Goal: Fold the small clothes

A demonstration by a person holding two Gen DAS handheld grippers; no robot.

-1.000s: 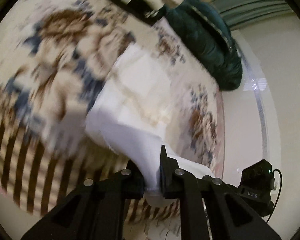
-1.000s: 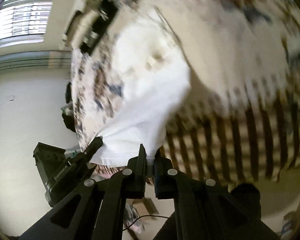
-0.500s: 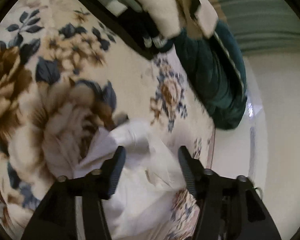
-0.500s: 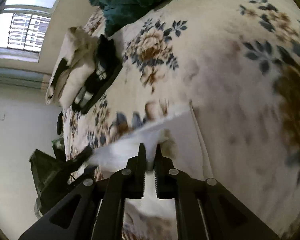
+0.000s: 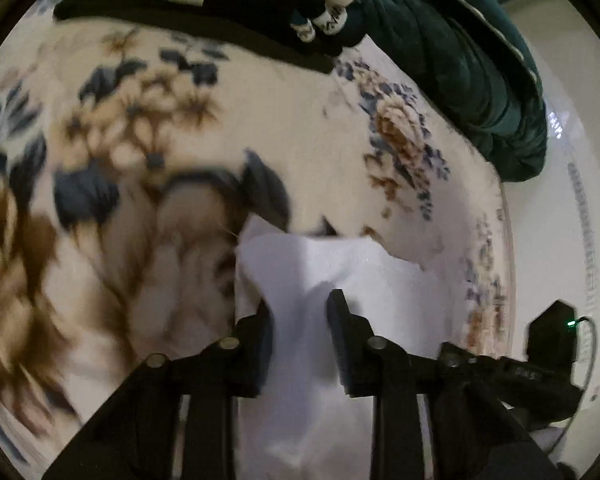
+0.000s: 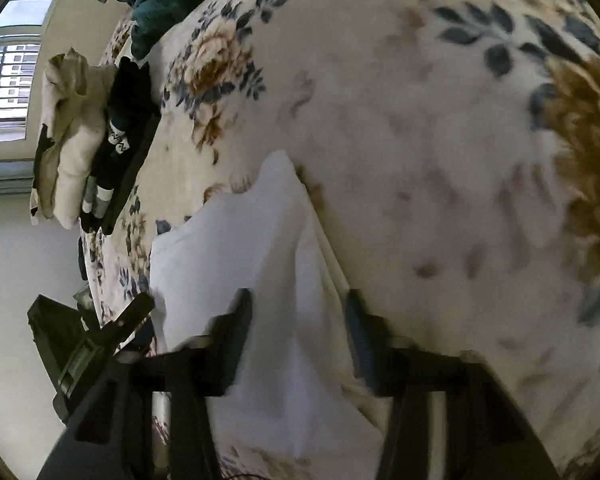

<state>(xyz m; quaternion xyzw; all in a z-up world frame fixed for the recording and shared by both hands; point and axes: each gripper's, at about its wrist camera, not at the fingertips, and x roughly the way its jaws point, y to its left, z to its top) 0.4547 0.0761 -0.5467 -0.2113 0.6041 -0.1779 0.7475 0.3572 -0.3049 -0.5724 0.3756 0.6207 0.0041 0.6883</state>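
Observation:
A small white garment (image 5: 320,280) lies rumpled on the floral blanket (image 5: 180,120). My left gripper (image 5: 300,312) is open, its fingers (image 5: 340,320) on either side of the cloth's near part. In the right wrist view the same white garment (image 6: 260,260) lies folded over on the blanket (image 6: 420,160), and my right gripper (image 6: 296,320) is open over its near edge. The other gripper shows at the lower left of the right wrist view (image 6: 100,336) and at the lower right of the left wrist view (image 5: 548,344).
A pile of dark and cream clothes (image 5: 260,0) (image 6: 84,128) lies at the far side of the bed. A dark green quilt (image 5: 460,60) (image 6: 152,0) is bunched beside it. A pale wall (image 5: 560,240) and a window (image 6: 8,80) lie beyond the bed's edge.
Both grippers were shut on the white garment and carried it forward over the blanket. The left opened first, then the right. The garment now lies loose on the bed.

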